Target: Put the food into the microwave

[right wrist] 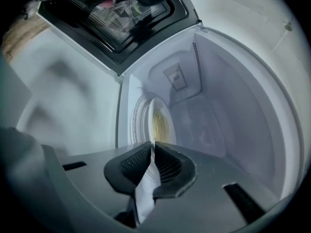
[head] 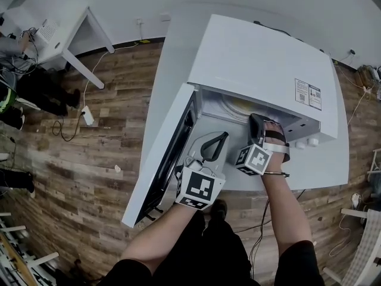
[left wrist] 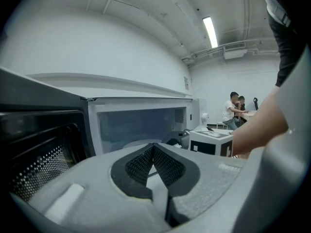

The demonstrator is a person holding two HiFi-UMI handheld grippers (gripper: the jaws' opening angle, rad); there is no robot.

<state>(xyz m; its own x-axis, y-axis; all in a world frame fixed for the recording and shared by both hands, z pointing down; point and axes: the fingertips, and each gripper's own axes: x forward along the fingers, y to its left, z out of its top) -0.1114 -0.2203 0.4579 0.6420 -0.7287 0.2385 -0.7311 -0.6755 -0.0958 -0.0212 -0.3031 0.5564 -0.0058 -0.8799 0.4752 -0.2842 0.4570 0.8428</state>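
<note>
A white microwave (head: pixel 262 64) stands on a white table, its door (head: pixel 169 154) swung open to the left. My right gripper (head: pixel 257 124) reaches into the cavity and is shut on the rim of a white plate (right wrist: pixel 149 111). The plate holds yellowish food (right wrist: pixel 157 125) and sits over the turntable (right wrist: pixel 136 118). In the head view only the plate's edge (head: pixel 238 107) shows under the microwave's top. My left gripper (head: pixel 215 143) hovers in front of the opening, shut with nothing in it. In its own view the left gripper (left wrist: pixel 153 147) points at the cavity (left wrist: pixel 136 125).
The open door (left wrist: pixel 39 144) stands close on the left of my left gripper. The white table (head: pixel 172 46) drops to a wooden floor (head: pixel 89 177) with cables. A white desk (head: pixel 71 28) is at the far left. People sit at a distant table (left wrist: pixel 235 110).
</note>
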